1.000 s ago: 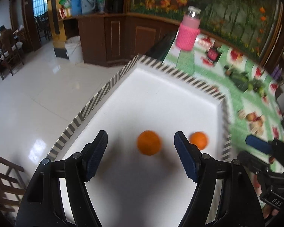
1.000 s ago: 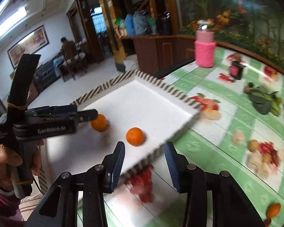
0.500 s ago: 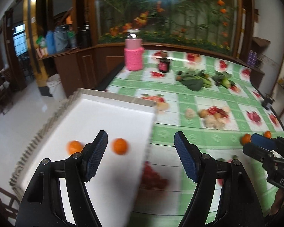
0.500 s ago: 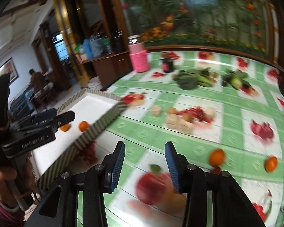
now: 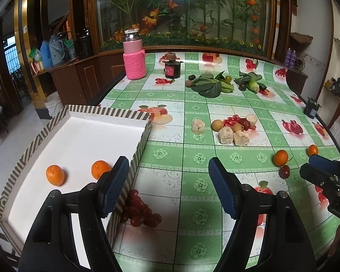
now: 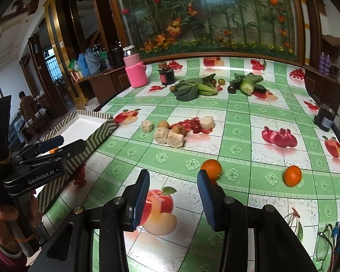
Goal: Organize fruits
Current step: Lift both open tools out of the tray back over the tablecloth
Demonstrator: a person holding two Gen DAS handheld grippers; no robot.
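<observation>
Left wrist view: left hand-held gripper (image 5: 167,187), jaws wide, empty. Two oranges (image 5: 55,174) in the striped tray (image 5: 106,111), to its left; nothing to add there.

Right wrist view: right hand-held gripper (image 6: 173,196), jaws apart, empty. Nearest loose orange (image 6: 211,169) just ahead-right on the tabletop (image 6: 238,133); centre it before closing. Second orange (image 6: 292,175) farther right. Bread chunks (image 6: 168,137) and greens (image 6: 192,87) well ahead, no obstruction.

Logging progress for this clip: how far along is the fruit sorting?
Done: two oranges lie in the white striped-rim tray. In hand: nothing; the left gripper and right gripper are both open and empty. Left: two loose oranges remain on the green checked tablecloth, near the right gripper.
</observation>
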